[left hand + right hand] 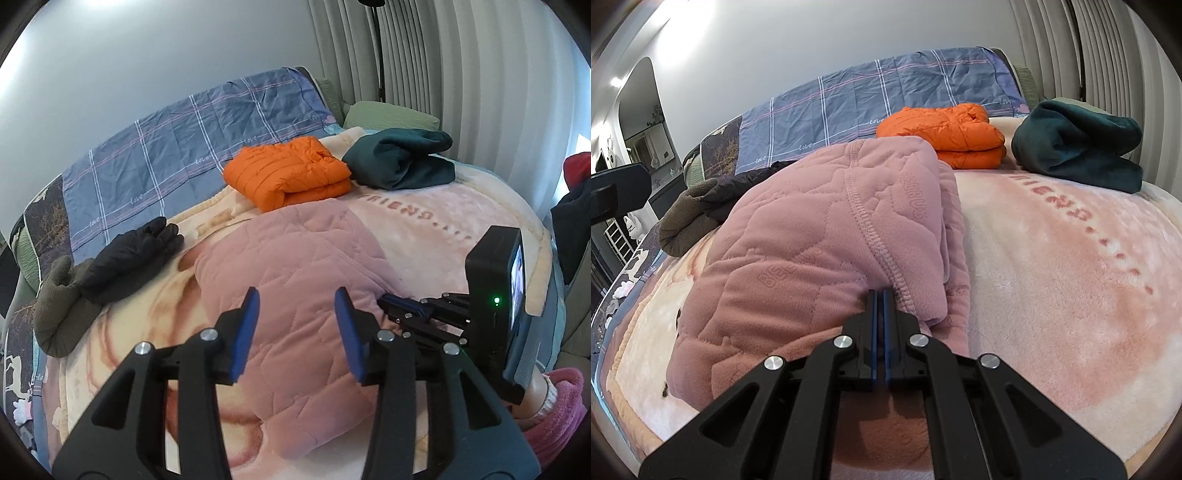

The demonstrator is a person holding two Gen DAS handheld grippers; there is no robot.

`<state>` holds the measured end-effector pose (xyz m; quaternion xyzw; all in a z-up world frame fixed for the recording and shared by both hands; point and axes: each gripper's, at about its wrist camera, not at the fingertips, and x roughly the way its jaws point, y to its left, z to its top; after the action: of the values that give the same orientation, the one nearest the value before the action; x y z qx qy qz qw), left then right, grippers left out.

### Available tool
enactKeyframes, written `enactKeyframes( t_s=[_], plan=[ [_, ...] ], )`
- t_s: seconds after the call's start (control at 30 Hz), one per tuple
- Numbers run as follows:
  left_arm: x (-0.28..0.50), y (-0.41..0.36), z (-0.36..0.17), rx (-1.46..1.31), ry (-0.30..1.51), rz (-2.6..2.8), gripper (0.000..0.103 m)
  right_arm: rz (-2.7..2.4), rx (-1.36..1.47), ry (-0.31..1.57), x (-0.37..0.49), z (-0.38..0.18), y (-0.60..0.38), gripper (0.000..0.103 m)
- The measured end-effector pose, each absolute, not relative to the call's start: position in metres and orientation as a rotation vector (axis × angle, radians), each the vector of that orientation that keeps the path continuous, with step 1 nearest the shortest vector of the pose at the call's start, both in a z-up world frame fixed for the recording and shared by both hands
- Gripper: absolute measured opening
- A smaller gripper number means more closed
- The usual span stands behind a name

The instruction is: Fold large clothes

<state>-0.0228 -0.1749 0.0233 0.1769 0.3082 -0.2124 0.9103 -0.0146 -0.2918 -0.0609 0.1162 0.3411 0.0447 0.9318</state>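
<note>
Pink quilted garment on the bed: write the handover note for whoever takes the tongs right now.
Left tongs: open, nothing between the pads, above the pink quilted garment.
Right tongs: shut on the garment's stitched hem, near edge.
Done: orange puffer jacket and dark teal fleece lie folded at the far side of the bed. Pink garment is partly doubled over.
Left: finish the pink garment; black jacket and olive fleece lie unfolded beside it.
</note>
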Motion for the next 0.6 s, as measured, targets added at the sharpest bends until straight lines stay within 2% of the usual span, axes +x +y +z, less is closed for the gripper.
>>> enactKeyframes(
  t_s=[0.17,0.6],
  plan=[
    [-0.0233,-0.1759,0.0236,0.381,0.612,-0.42,0.048,0.09,0.237,0.698,-0.0145,-0.061,-0.2915,0.001],
    [-0.0258,-0.1773,0.0239,0.457,0.513,-0.367,0.049,0.089,0.216,0.7,-0.0124,-0.0599,-0.2932,0.001]
  ],
)
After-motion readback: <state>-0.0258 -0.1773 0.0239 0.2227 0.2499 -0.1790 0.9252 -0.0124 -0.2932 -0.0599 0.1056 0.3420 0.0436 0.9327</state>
